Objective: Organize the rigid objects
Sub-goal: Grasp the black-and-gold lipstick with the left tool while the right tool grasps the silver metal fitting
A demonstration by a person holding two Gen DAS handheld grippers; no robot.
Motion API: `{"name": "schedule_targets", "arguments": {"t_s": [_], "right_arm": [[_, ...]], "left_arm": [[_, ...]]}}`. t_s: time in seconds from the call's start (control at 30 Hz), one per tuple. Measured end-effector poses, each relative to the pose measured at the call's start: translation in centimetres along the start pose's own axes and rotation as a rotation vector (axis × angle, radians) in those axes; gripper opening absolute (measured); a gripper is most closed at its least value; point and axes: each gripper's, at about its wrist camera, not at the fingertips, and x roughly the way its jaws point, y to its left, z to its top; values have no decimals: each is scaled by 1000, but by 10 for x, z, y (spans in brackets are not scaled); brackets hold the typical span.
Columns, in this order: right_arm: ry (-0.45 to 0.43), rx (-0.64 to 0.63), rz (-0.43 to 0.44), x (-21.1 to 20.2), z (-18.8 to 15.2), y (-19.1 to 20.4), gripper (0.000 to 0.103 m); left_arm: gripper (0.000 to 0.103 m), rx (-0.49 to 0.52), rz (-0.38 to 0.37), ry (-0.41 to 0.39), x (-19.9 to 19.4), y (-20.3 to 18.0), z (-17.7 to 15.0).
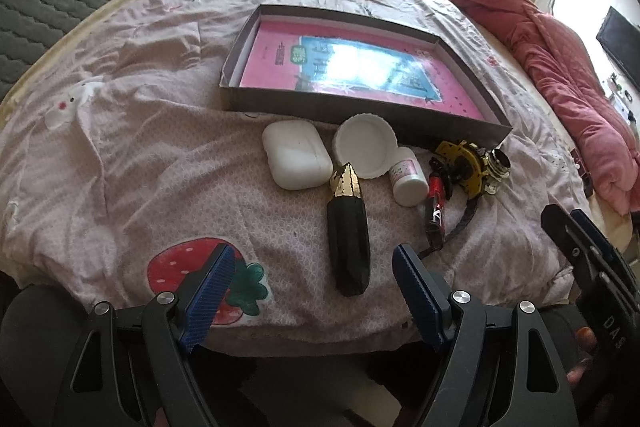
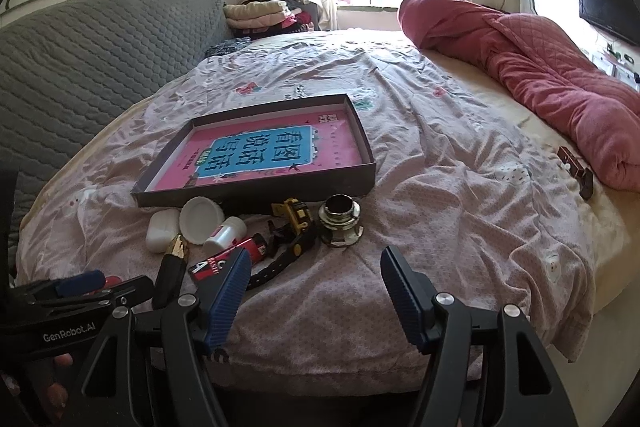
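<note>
Left wrist view has the black and gold-tipped bottle (image 1: 349,231) lying pretty much dead ahead of the left gripper (image 1: 312,291), which is spread wide with nothing in it. The bottle's long axis runs straight away from the camera, gold tip pointing at the shallow box (image 1: 228,95) further up the bed, so the fingers would straddle it across its narrow width without much twisting, I'd guess.

The rest of the pile sits between the bottle and the box: a white earbud case (image 1: 297,154), a white lid (image 1: 366,145) touching the box's near wall, a small white pill bottle (image 1: 408,181), a red battery (image 1: 435,205), a yellow toy watch (image 1: 460,167) and a metal ring fitting (image 1: 498,163). Everything's outside the box so far; only a pink book is in there.

The right gripper (image 2: 316,291) is also open and empty, off to the right, with the battery and the watch strap just past its left finger, so it's closer to those.

Bed edge is right under both grippers and the sheet is rumpled, so small things could roll. Plenty of bare bed to either side
</note>
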Motion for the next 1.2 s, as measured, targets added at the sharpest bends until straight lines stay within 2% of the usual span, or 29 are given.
{"name": "schedule_targets", "arguments": {"t_s": [0.37,0.53,0.7,0.93,1.2], "right_arm": [[62,37,-19,34,7,-20,66],[110,56,-2,50,7,-27,66],[110,53,5,57,8,-28,66],[123,51,3,69,12,-32,66],[148,-10,-45,88,15,-33,61]], "left_arm": [[82,-2,-5,32,21,-5,8],[69,-6,-13,58,30,-7,12],[58,-16,-15,83,39,-9,16],[37,-26,-34,106,49,-18,25],[34,-14,0,119,60,-27,26]]}}
